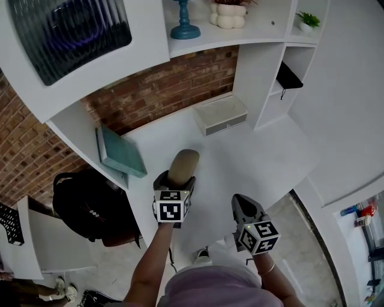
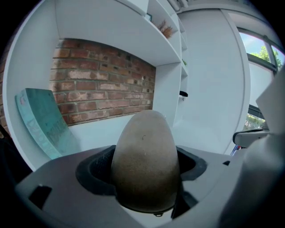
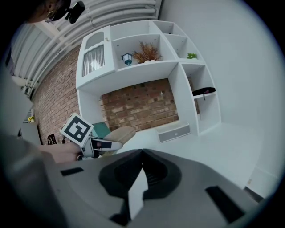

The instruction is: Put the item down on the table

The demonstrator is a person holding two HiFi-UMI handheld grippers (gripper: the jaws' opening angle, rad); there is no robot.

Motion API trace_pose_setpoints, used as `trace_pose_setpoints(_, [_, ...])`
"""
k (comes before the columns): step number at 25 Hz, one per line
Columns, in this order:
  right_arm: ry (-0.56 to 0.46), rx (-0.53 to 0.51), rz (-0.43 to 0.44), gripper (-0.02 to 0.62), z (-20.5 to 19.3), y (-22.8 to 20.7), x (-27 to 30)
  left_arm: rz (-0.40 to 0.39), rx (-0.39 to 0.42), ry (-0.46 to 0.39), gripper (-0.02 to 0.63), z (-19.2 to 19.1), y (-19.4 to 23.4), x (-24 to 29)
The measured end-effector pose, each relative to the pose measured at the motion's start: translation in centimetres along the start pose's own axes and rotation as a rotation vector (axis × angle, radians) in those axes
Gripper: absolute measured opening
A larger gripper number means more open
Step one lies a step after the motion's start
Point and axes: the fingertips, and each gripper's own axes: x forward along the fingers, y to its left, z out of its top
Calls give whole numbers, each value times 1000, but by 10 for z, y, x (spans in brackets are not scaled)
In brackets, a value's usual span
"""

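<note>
A tan, egg-shaped item (image 1: 183, 164) is clamped in my left gripper (image 1: 175, 181), held above the white table (image 1: 252, 156) near its front left. In the left gripper view the item (image 2: 144, 156) stands between the dark jaws and fills the middle; the left gripper (image 2: 145, 180) is shut on it. My right gripper (image 1: 241, 202) hovers to the right, near the table's front edge, shut with nothing in it. The right gripper view shows its jaws (image 3: 139, 178) nearly meeting, and the left gripper (image 3: 95, 144) with the item (image 3: 119, 133) at left.
A teal book (image 1: 122, 152) leans against the left partition. A white box (image 1: 221, 115) sits at the back by the brick wall. A black bag (image 1: 90, 207) lies on the floor at left. Shelves above hold a blue candlestick (image 1: 184, 27) and a vase (image 1: 228, 15).
</note>
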Motion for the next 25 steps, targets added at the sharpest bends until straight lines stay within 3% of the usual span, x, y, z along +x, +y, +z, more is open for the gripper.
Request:
trace_pose_setpoints(17, [24, 16, 25, 2, 10, -38, 36, 46, 47, 49, 385, 22, 15, 85])
trace_pose_setpoints(25, [33, 22, 29, 2, 11, -46, 42, 45, 56, 92, 385, 14, 12, 120])
